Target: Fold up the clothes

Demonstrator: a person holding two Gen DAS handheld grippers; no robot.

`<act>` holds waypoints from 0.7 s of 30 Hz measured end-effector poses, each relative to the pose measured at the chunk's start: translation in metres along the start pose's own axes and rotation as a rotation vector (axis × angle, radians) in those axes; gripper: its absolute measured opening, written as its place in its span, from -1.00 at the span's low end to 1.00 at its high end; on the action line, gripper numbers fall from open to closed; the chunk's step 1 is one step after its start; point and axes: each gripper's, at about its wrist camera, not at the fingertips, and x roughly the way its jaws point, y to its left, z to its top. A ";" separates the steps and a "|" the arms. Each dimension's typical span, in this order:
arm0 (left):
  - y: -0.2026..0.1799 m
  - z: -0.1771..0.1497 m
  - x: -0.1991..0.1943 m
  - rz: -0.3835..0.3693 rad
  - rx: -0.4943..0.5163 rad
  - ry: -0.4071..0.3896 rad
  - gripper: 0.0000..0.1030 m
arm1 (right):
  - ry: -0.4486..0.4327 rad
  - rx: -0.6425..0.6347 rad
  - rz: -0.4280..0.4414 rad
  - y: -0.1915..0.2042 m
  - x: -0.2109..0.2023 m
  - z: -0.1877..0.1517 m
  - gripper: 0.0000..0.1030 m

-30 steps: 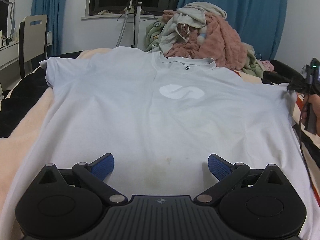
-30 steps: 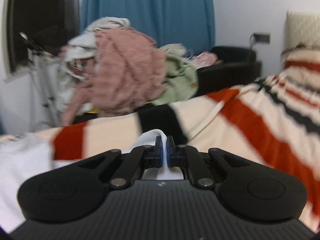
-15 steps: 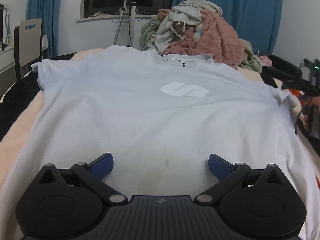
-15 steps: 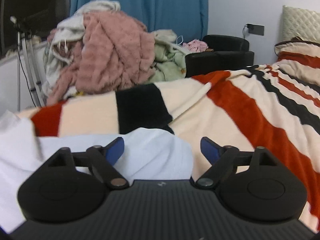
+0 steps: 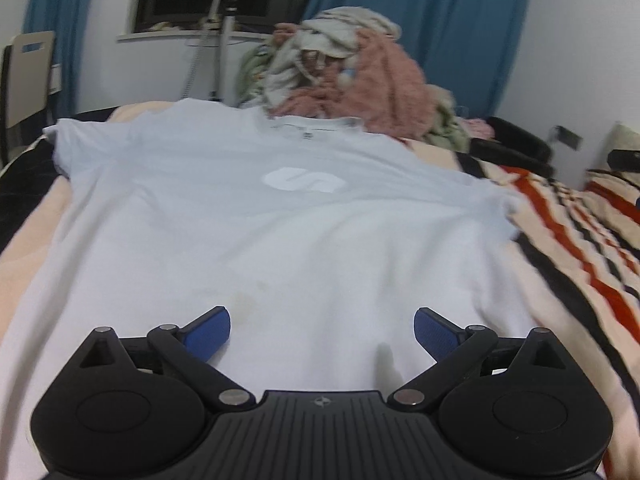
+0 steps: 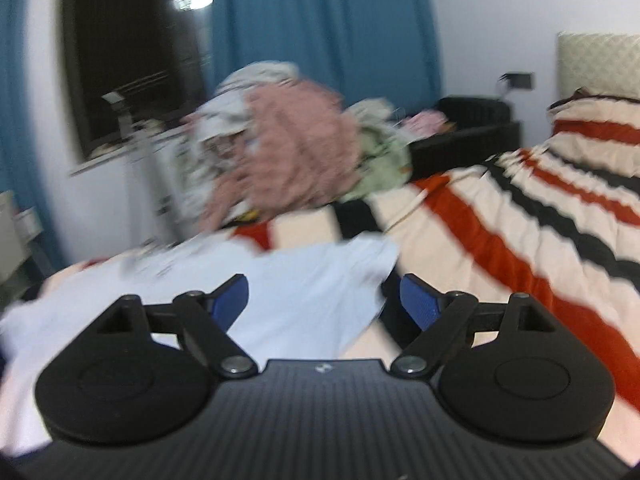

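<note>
The T-shirt (image 5: pixel 280 216) lay flat on the striped blanket (image 5: pixel 580 248), collar toward the pile of clothes (image 5: pixel 352 76). The left gripper (image 5: pixel 322 330) stood wide open above its hem. The right gripper (image 6: pixel 324 300) was open too, holding nothing, near one sleeve (image 6: pixel 340 272).

the t-shirt (image 5: pixel 280 216) lies spread flat on the striped blanket (image 5: pixel 580 248), its collar at the far end and its hem nearest the left gripper (image 5: pixel 322 330), which sits over the hem with fingers wide apart. behind the collar a pile of clothes (image 5: pixel 352 76) is heaped, with the curtains (image 5: pixel 460 20) behind it. a chair (image 5: pixel 24 76) stands at far left. the right gripper (image 6: pixel 322 300), also spread, sits over the shirt's right sleeve (image 6: pixel 352 268); the blanket stretches to its right.
</note>
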 end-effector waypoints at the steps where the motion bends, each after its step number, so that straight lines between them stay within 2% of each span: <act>1: -0.006 -0.004 -0.003 -0.033 0.008 0.015 0.89 | 0.008 0.005 0.034 0.003 -0.023 -0.008 0.64; 5: -0.028 -0.022 -0.013 -0.164 0.038 0.074 0.80 | 0.014 0.014 0.143 0.010 -0.103 -0.044 0.64; 7: -0.039 -0.031 -0.018 -0.229 0.053 0.103 0.75 | -0.012 0.038 0.161 0.010 -0.126 -0.052 0.64; 9: -0.050 -0.040 -0.023 -0.295 0.069 0.132 0.60 | -0.044 0.057 0.189 0.007 -0.143 -0.052 0.64; 11: -0.061 -0.049 -0.028 -0.360 0.084 0.162 0.28 | -0.074 0.092 0.199 0.000 -0.152 -0.049 0.64; 14: -0.079 -0.063 -0.032 -0.454 0.116 0.211 -0.05 | -0.090 0.172 0.202 -0.013 -0.159 -0.047 0.64; 16: -0.092 -0.073 -0.029 -0.481 0.163 0.235 -0.15 | -0.084 0.229 0.217 -0.021 -0.161 -0.048 0.64; 17: -0.100 -0.079 -0.027 -0.490 0.189 0.248 -0.46 | -0.087 0.246 0.219 -0.024 -0.162 -0.048 0.64; 19: -0.112 -0.086 -0.029 -0.507 0.225 0.246 -0.89 | -0.093 0.279 0.222 -0.030 -0.164 -0.048 0.65; 21: -0.125 -0.090 -0.033 -0.549 0.248 0.227 -0.90 | -0.099 0.299 0.229 -0.033 -0.168 -0.048 0.66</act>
